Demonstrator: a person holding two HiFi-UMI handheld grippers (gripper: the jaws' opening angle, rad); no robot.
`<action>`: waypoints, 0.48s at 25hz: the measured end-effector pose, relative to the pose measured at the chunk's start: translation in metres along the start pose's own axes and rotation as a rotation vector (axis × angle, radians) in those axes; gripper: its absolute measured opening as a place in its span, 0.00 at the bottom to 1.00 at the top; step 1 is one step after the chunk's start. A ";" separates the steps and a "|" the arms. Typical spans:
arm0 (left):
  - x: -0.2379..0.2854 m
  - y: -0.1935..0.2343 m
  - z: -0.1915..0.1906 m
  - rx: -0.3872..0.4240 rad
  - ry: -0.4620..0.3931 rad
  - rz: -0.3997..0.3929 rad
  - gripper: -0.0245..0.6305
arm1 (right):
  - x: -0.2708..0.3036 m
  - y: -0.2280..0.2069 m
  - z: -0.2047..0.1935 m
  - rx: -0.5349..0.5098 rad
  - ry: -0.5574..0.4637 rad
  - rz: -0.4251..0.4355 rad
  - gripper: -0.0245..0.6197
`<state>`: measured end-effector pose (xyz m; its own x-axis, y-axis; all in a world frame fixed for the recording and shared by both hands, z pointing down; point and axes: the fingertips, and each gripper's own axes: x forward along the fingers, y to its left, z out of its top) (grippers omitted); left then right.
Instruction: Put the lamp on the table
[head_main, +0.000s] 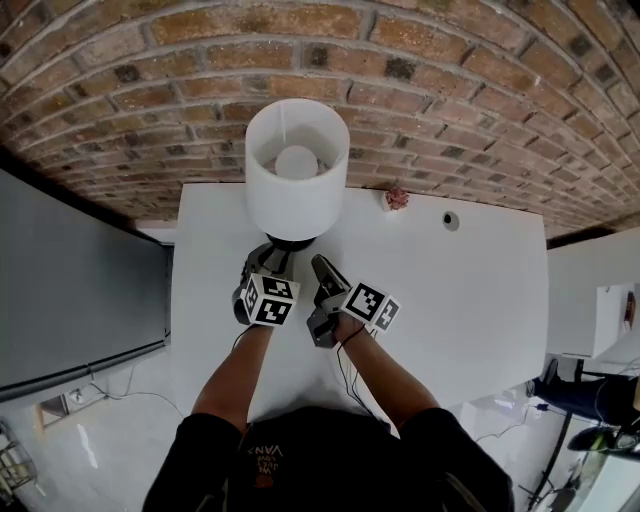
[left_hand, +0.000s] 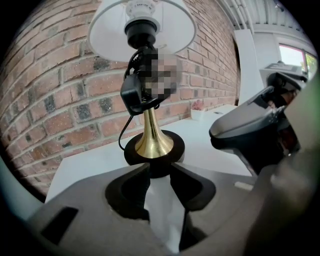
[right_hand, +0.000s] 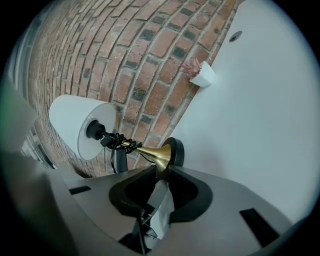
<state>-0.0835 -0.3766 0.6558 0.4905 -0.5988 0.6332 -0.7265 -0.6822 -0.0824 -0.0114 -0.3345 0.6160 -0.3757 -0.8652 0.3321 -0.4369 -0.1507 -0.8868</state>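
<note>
The lamp (head_main: 296, 168) has a white shade, a brass stem and a round black base. It stands upright on the white table (head_main: 460, 300), close to the brick wall. My left gripper (head_main: 268, 260) reaches in from the front. In the left gripper view its jaws (left_hand: 158, 168) pinch the near rim of the black base (left_hand: 172, 142). My right gripper (head_main: 318, 265) comes in beside it, rolled over. Its fingertips (right_hand: 161, 169) close on the rim of the base (right_hand: 176, 150) under the brass flare. The lamp's black cord is wound round the stem (left_hand: 131, 95).
A small white pot with a pink plant (head_main: 397, 198) sits by the wall to the right of the lamp. A round cable hole (head_main: 451, 220) lies further right in the tabletop. A dark panel (head_main: 70, 290) stands left of the table, and white furniture (head_main: 590, 300) to its right.
</note>
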 end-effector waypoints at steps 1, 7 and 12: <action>-0.002 -0.001 -0.001 -0.003 0.004 0.003 0.24 | -0.006 0.000 -0.001 -0.012 -0.002 -0.006 0.15; -0.025 -0.011 0.015 0.013 -0.050 -0.001 0.23 | -0.040 0.007 -0.001 -0.130 -0.015 -0.041 0.08; -0.063 -0.018 0.022 0.013 -0.106 0.014 0.22 | -0.076 0.016 -0.008 -0.208 -0.035 -0.045 0.05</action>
<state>-0.0909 -0.3358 0.6006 0.5286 -0.6491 0.5470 -0.7278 -0.6782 -0.1014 0.0030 -0.2676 0.5791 -0.3254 -0.8763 0.3554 -0.6131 -0.0906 -0.7848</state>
